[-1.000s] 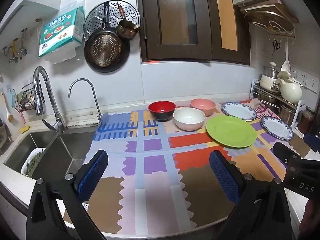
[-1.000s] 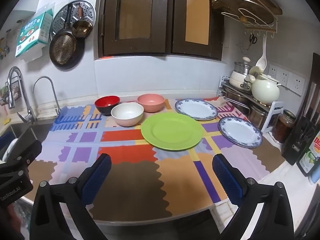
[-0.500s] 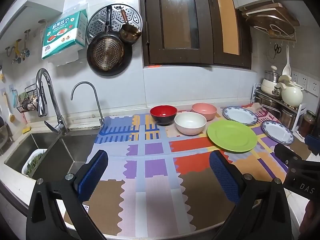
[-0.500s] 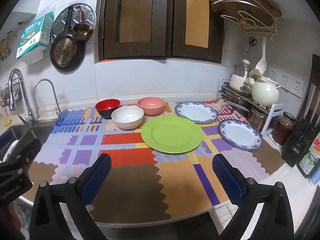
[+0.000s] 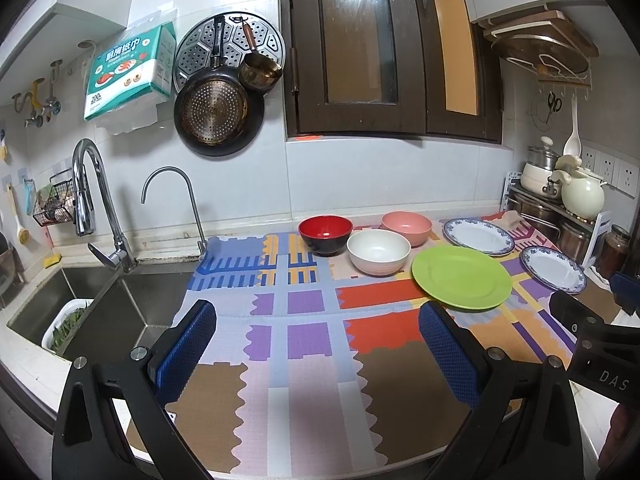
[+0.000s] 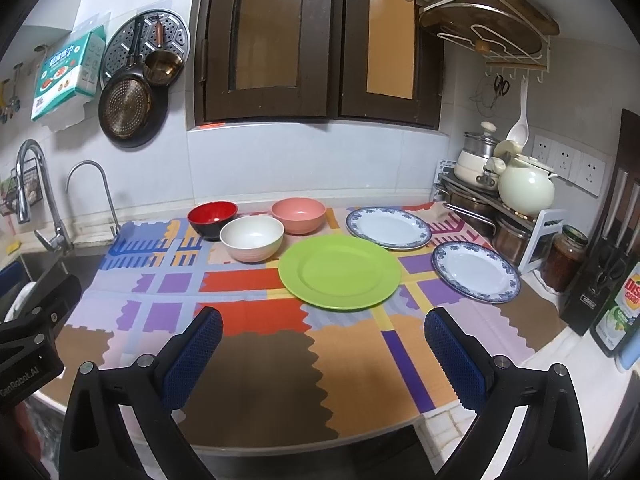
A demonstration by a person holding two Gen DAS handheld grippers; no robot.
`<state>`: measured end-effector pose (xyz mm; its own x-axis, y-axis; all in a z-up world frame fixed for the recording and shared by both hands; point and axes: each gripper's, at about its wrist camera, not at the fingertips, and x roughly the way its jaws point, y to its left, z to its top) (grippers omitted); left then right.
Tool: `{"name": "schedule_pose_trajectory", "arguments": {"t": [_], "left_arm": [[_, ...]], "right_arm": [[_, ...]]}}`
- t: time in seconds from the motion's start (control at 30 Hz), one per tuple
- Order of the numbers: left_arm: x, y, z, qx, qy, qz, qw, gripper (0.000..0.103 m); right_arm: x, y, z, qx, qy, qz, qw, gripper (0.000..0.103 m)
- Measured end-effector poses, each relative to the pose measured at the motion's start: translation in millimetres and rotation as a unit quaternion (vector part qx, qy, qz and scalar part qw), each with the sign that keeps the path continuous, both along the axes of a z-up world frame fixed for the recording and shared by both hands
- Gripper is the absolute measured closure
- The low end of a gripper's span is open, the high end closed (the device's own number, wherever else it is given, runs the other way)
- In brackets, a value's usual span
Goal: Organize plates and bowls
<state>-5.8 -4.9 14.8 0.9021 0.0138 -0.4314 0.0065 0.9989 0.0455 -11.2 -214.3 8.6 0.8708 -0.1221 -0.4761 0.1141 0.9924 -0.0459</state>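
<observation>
On a colourful mat [image 6: 256, 360] stand a red bowl [image 6: 213, 218], a white bowl [image 6: 252, 238] and a pink bowl [image 6: 298, 215], close together at the back. A green plate [image 6: 339, 271] lies in front of them, with two blue-rimmed white plates [image 6: 388, 227] [image 6: 475, 271] to its right. The same dishes show in the left wrist view: red bowl [image 5: 325, 234], white bowl [image 5: 378, 251], pink bowl [image 5: 407, 227], green plate [image 5: 462, 277]. My left gripper [image 5: 318, 356] and right gripper [image 6: 322, 356] are open and empty, over the mat's near edge, well short of the dishes.
A sink [image 5: 100, 308] with a tall faucet [image 5: 92, 200] lies left of the mat. A rack with pots and a cream kettle [image 6: 526, 188] stands at the right wall. A jar [image 6: 564, 260], a knife block [image 6: 608, 248] and soap bottle [image 6: 624, 312] line the right edge.
Both grippers have risen and drawn back slightly, so the dishes sit a little lower and farther in view. Nothing on the mat has moved.
</observation>
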Motion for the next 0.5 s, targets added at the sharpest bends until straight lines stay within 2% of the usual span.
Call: {"name": "schedule_pose_trajectory", "arguments": {"t": [0.5], "left_arm": [[-1.2,0.1,3.1,-0.001,-0.006,0.002,1.0000,0.000]], "right_arm": [[-1.8,2.1,2.9,-0.002,-0.006,0.004,1.000,0.001]]}}
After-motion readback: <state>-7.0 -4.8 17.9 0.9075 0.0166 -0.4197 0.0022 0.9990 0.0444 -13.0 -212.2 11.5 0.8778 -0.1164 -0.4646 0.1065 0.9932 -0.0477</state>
